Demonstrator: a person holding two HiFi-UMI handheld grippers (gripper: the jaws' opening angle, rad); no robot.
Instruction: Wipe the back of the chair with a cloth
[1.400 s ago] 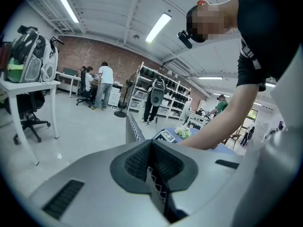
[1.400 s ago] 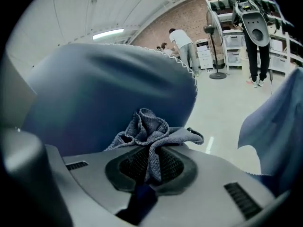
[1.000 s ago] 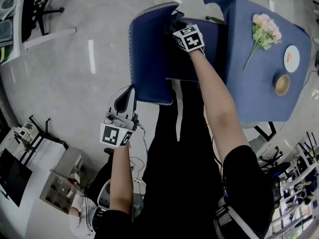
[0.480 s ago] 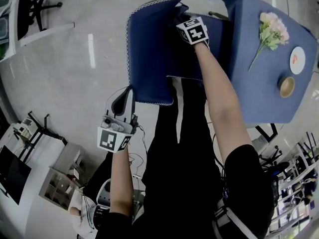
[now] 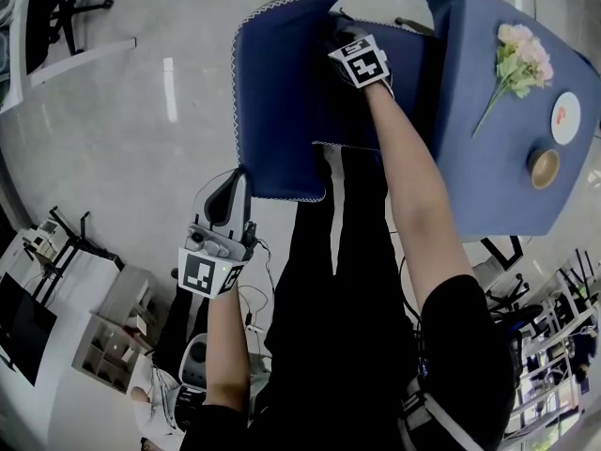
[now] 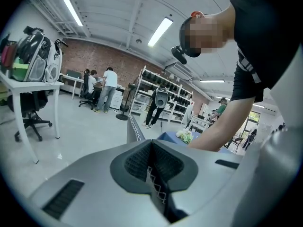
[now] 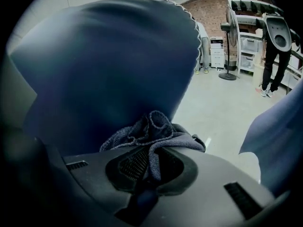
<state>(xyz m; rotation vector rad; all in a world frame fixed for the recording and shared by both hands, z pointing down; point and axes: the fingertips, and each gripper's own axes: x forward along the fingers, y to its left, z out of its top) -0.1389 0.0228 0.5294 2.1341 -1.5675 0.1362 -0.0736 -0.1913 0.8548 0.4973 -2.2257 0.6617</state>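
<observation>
Cloth (image 7: pixel 154 124), crumpled soft knit, bunches in right claw (image 7: pixel 150 162).

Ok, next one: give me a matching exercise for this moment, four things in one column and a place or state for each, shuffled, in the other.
Things:
1. left gripper
2. right gripper
3. flowers
4. bowl

States:
A. shut on the dark cloth
B. pink and white, lying on the blue table
C. shut on the stitched edge of the chair cover
D. brown, standing upright on the table

Pairs: 1-C, 2-A, 3-B, 4-D
</observation>
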